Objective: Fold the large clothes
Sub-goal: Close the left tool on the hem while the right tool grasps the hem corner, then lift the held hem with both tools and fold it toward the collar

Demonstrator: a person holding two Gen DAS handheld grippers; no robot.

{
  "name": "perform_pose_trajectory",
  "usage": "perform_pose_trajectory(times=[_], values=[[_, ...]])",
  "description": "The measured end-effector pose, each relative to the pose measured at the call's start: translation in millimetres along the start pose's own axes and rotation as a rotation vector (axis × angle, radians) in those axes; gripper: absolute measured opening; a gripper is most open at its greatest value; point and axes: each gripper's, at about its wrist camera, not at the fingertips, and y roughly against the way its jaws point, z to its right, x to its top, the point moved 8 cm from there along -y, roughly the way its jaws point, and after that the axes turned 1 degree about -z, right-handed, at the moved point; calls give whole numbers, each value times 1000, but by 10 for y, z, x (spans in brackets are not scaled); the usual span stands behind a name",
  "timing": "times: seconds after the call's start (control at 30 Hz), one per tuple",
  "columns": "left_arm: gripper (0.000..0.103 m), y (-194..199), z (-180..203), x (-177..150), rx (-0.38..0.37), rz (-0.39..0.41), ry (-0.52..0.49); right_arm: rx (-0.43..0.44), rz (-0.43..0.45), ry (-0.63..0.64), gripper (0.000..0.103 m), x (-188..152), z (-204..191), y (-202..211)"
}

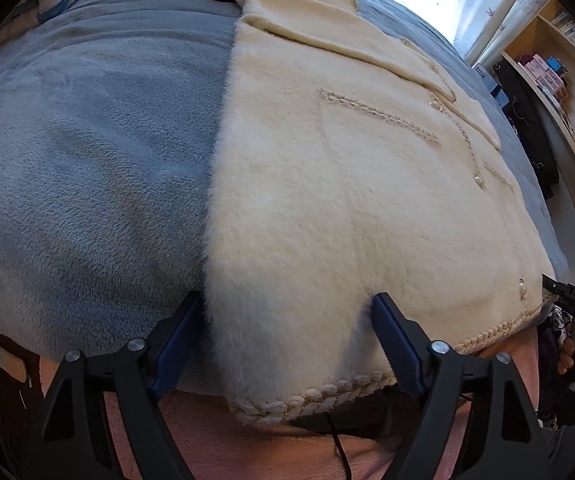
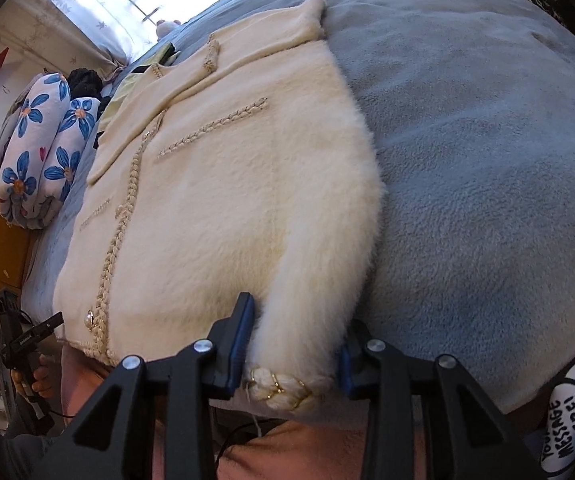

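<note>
Cream fuzzy cardigan [image 1: 327,184] lies flat on the blue-grey blanket [image 1: 87,160] covering the bed, straight ahead of both your tools. Left tool [image 1: 287,320]: released, jaws spread wide, straddling the cardigan's near left corner at the braided hem [image 1: 307,400]. Right tool [image 2: 297,332]: also released, jaws either side of the near right corner.

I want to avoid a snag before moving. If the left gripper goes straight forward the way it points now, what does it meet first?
The left gripper would meet the cream fuzzy cardigan first: the braided hem corner already lies between its open fingers. Beyond that lies only more cardigan, spread flat over the grey blanket; depth there is unclear.
</note>
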Motion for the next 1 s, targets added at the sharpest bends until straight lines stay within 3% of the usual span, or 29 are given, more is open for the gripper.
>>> perform_pose_trajectory(times=[0.23,0.33,0.47,0.67,1.0], values=[[38,-21,177,18,27,-22,-37,-24,18,9,29,2,-51,25],[14,-18,273,41,29,-23,-46,-64,31,46,26,13,-117,51],[10,77,350,66,80,-2,-44,-84,74,86,24,42,-225,175],[9,387,400,94,81,54,-25,-95,168,114,22,97,-328,540],[9,785,440,49,97,87,-35,-84,170,178,17,-117,-544,783]])
